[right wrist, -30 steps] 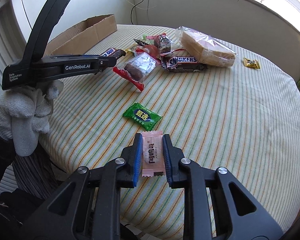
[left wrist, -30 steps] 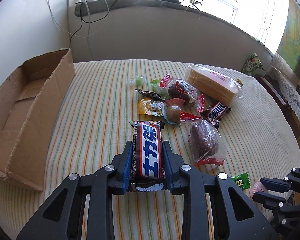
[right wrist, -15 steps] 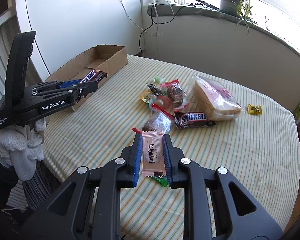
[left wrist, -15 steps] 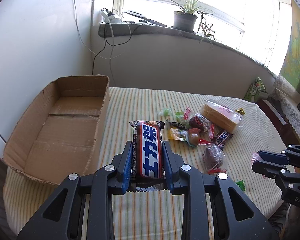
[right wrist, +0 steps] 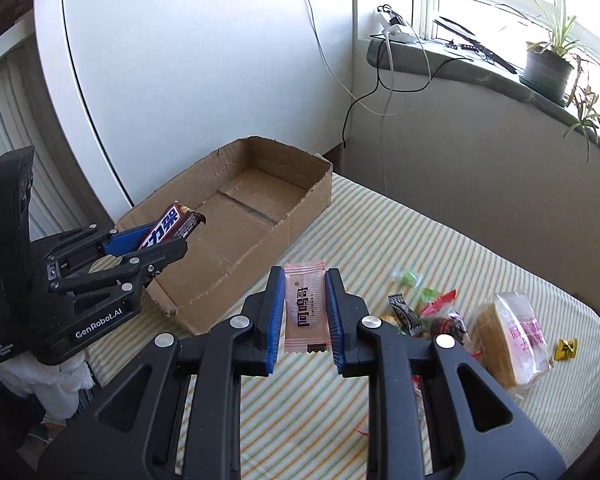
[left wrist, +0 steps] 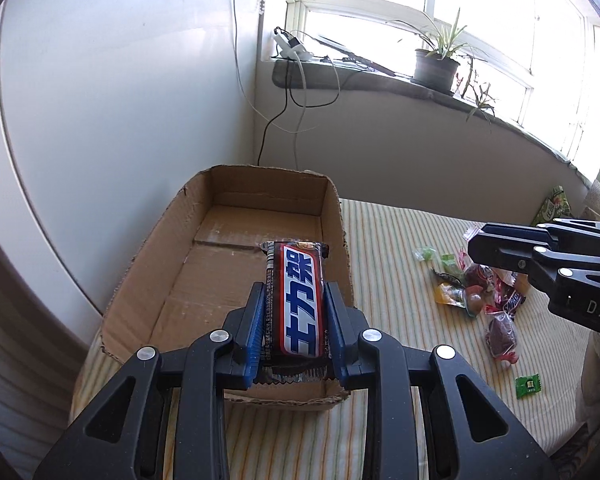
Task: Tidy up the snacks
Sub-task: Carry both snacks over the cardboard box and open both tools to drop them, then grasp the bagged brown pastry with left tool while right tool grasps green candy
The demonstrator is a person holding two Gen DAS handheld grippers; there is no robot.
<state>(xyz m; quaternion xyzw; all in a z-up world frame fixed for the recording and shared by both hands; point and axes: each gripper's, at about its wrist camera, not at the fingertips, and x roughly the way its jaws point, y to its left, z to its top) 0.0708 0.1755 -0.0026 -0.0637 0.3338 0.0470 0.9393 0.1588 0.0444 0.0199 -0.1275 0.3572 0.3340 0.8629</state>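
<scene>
Holding my left gripper (left wrist: 295, 312) clamped on a chocolate bar (left wrist: 296, 300) above the cardboard box (left wrist: 224, 216) — right gripper (right wrist: 303, 312) pinching a pink sachet (right wrist: 305, 308).

Bright daylight from window (left wrist: 440, 20), glare there; sharp focus, fisheye-bent edges.

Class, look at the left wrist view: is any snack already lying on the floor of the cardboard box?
No: the cardboard box shows only bare floor, with the chocolate bar clamped in the left gripper.

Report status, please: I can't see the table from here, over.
Left gripper shut on chocolate bar, over the box. Right gripper shut on pink packet, beside the box. Box holds nothing yet; nothing in the way.
</scene>
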